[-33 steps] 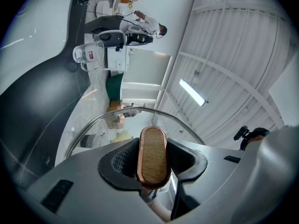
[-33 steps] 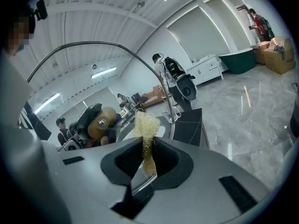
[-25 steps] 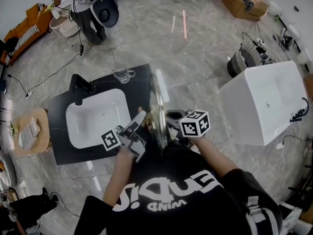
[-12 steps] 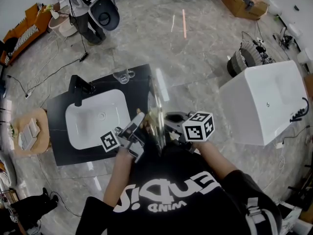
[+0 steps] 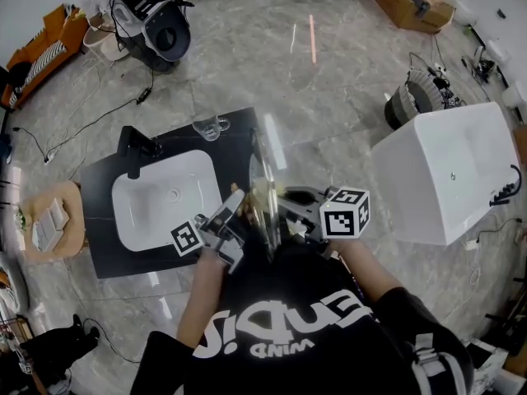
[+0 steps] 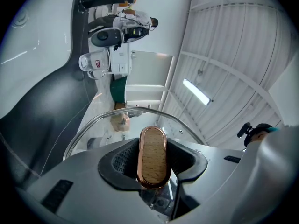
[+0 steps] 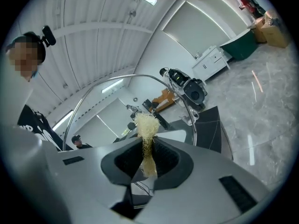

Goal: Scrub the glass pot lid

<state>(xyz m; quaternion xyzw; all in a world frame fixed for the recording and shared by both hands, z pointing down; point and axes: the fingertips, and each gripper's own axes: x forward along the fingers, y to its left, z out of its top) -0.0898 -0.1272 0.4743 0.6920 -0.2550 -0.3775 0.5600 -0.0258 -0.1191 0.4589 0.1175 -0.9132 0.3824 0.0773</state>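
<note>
1. Left tool (image 5: 236, 204) is clenched on the oval wood handle (image 6: 153, 155) of the glass lid (image 5: 263, 179). The lid stands on its edge in the air, btw. both tools, over the right edge of the black table (image 5: 103, 245), beside the sink (image 5: 165, 196).
2. Right tool (image 7: 147, 160) is clenched on a thin tuft of pale fibre scrubber (image 7: 146, 125), very near the glass; contact not sure.
3. Risk: only one grip, on a smooth handle. A hard push from the scrubber side may turn the lid or slip it out, so it falls on the stone floor (image 5: 329, 81) and breaks.
4. Risk: the tuft is small and may pull out, then jaw scratches glass.
</note>
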